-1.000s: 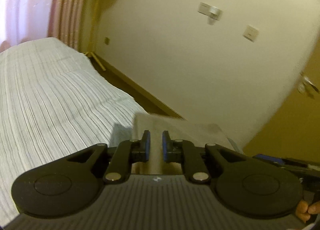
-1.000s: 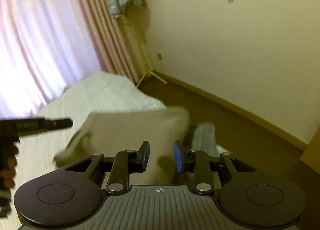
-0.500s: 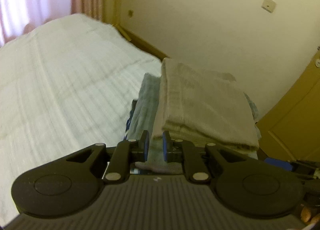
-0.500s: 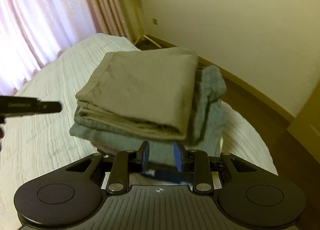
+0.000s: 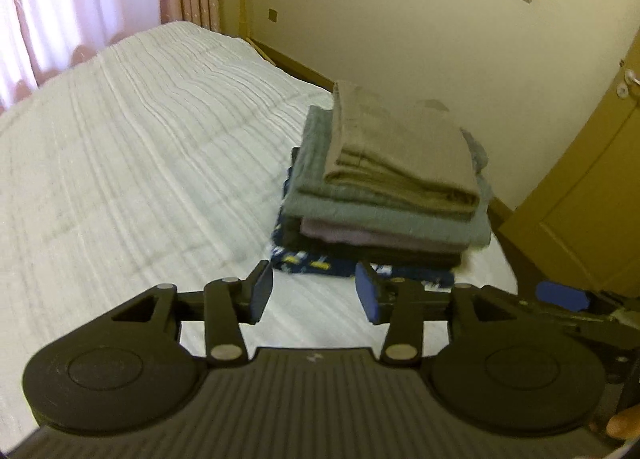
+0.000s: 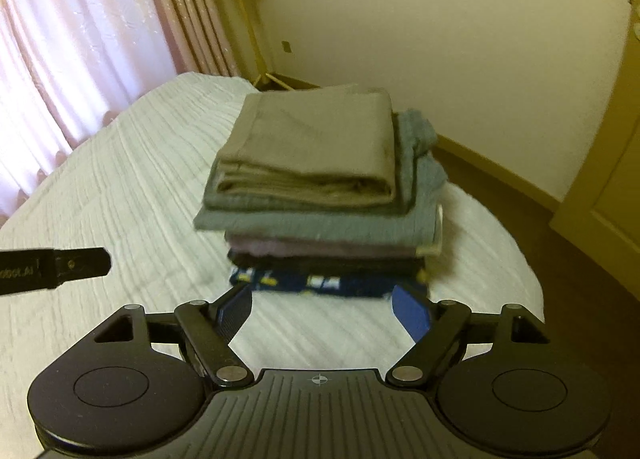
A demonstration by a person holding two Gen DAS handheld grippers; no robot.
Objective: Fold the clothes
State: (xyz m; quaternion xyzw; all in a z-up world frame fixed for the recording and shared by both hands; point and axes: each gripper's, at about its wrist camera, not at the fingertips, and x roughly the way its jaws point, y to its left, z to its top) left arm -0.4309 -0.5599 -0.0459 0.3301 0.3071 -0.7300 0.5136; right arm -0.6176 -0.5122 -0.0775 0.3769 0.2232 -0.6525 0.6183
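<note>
Just ahead, folded stack, beyond right tool

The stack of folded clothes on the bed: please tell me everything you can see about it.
The stack of folded clothes rests on the white ribbed bedcover, near the bed's corner. From the top: a tan-brown piece, grey-green pieces, a mauve one, a black one, and a dark blue patterned one at the bottom. All look like soft fabric, folded flat. The edges do not line up exactly. Neither open gripper touches it.
</note>
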